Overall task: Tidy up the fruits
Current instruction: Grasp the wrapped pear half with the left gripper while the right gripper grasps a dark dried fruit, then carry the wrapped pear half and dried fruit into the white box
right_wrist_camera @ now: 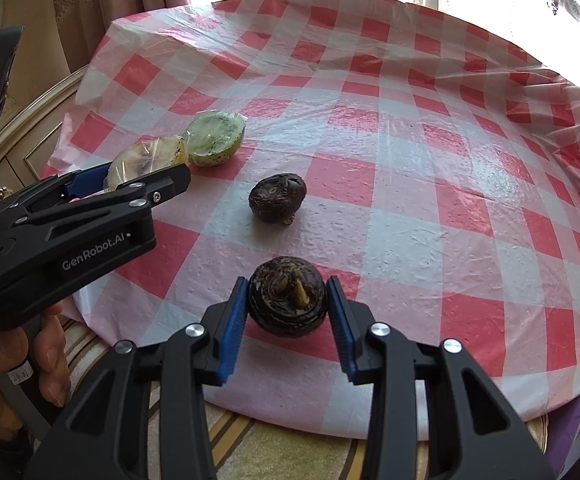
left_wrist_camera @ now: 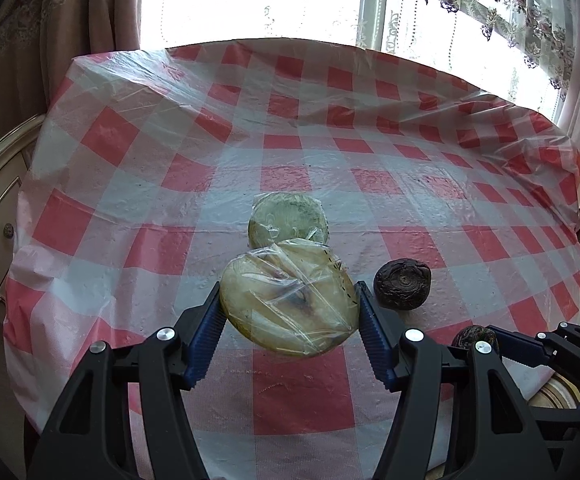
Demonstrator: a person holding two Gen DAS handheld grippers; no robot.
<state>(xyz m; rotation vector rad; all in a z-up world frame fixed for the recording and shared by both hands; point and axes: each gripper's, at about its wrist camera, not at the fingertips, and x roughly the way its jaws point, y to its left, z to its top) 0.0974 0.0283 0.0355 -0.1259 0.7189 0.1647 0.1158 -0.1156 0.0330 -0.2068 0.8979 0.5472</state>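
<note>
- Two grips loaded: my left gripper point(left_wrist_camera: 290, 304) pinches a plastic-wrapped fruit half point(left_wrist_camera: 290, 300) across its rim, cut face toward the camera; my right gripper point(right_wrist_camera: 287, 304) is clamped on a dark wrinkled fruit point(right_wrist_camera: 287, 300), pads on both flanks
- Both held fruits sit at the near edge of the checked tablecloth point(left_wrist_camera: 290, 128); can't tell whether they're clear of it
- Handling, wrapped half: the film looks slick and loose, the flesh likely soft, so I'd keep the pads on the firm rind edge, not the face, and squeeze lightly
- Handling, dark fruit: small, probably light, with a shrivelled skin that should bite well; take it across the widest middle, clear of the stub on top
- Outward: a second wrapped half point(left_wrist_camera: 287, 220) lies just behind the held one, and a second dark fruit point(left_wrist_camera: 402, 284) just to its right
- Left wrist view alone shows my left pads on the rim
- Right wrist view alone shows the hand point(right_wrist_camera: 9, 352) on the left gripper's grip, plus the green cut face of the resting half
</note>
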